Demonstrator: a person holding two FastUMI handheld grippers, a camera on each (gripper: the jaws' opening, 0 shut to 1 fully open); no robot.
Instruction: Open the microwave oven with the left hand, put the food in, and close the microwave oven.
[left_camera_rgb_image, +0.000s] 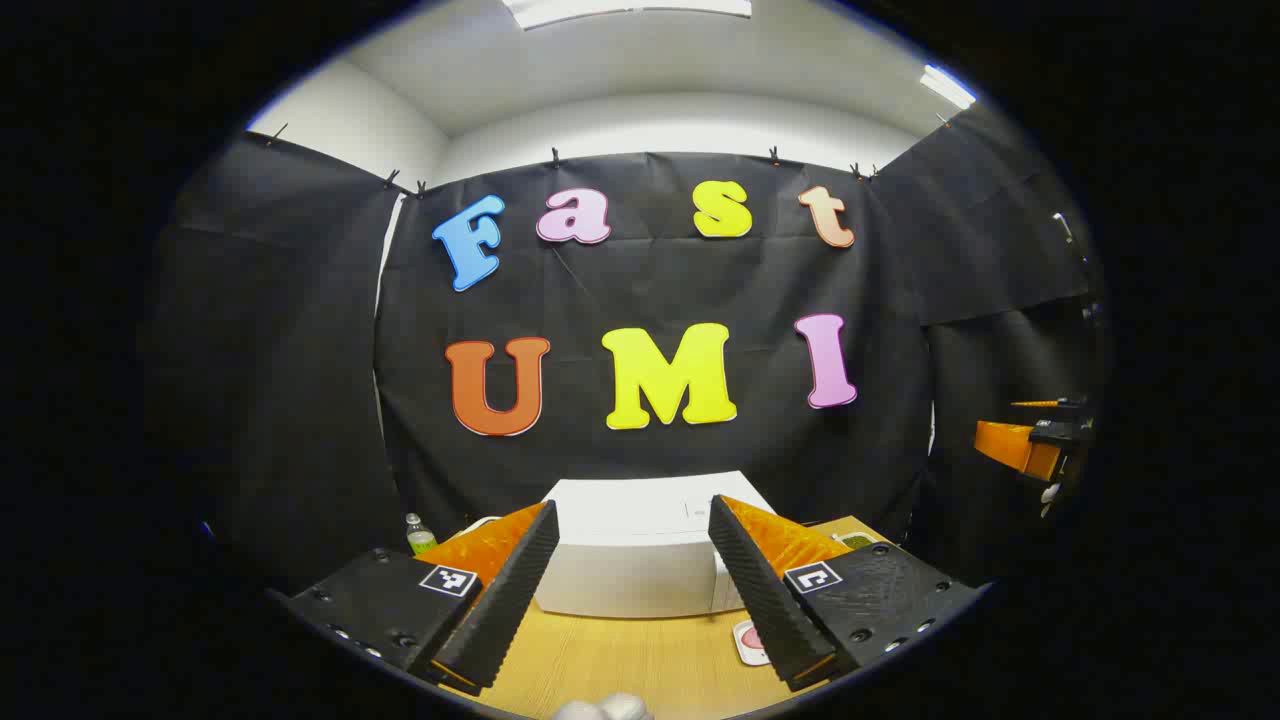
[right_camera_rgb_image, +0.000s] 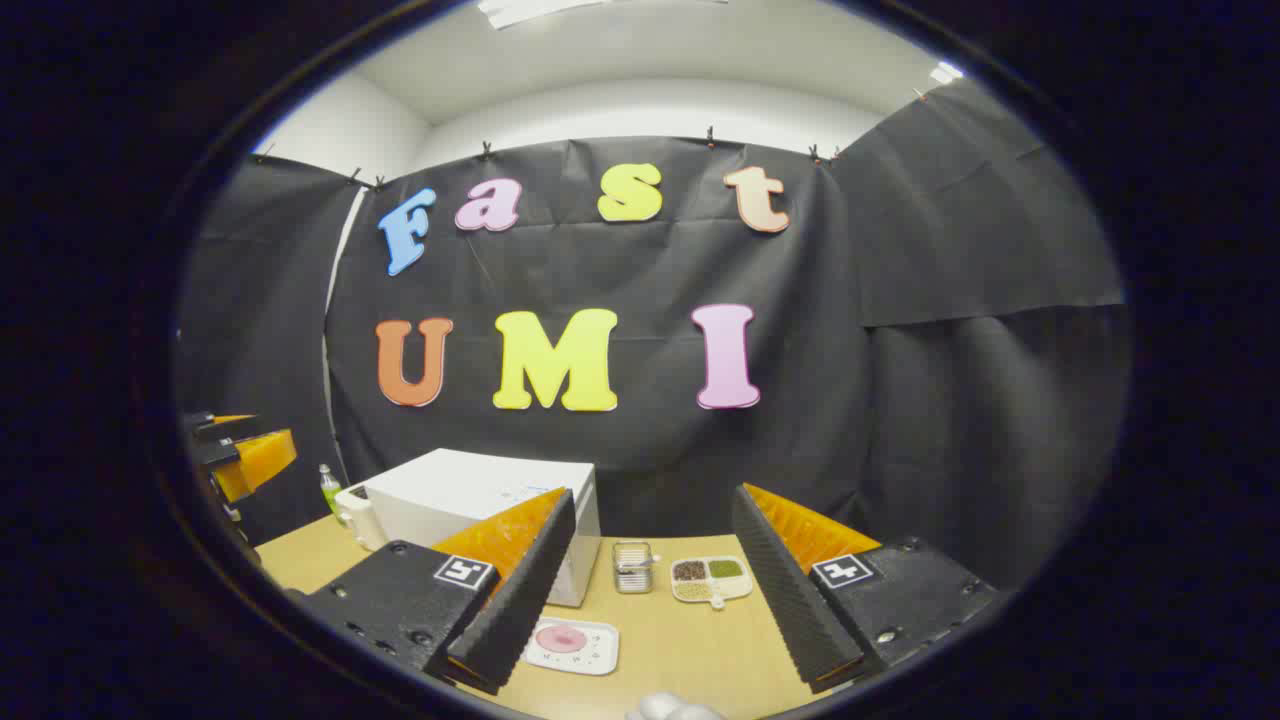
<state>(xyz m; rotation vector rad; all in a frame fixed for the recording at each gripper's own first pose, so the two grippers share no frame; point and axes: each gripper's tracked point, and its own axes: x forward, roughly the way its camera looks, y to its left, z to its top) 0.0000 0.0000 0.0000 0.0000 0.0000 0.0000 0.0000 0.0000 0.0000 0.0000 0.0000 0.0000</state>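
My left tongs (left_camera_rgb_image: 625, 590) are spread wide with nothing between them, held level above the tabletop (left_camera_rgb_image: 640, 665) and aimed straight at the microwave (left_camera_rgb_image: 640, 555). My right tongs (right_camera_rgb_image: 650, 590) are just as wide open and hold nothing, also level, off to the microwave's right.

The microwave (right_camera_rgb_image: 480, 500) is a white box sitting at the back of the tabletop against the black wall, its long axis running left to right. From the right gripper view its door looks shut. The food sits on a white plate (right_camera_rgb_image: 570, 645) with a pink piece on it, on the tabletop just in front of the microwave's right end. Beside it are a small jar (right_camera_rgb_image: 632, 566) and a divided dish (right_camera_rgb_image: 712, 578). A green bottle (left_camera_rgb_image: 419, 535) stands left of the microwave.
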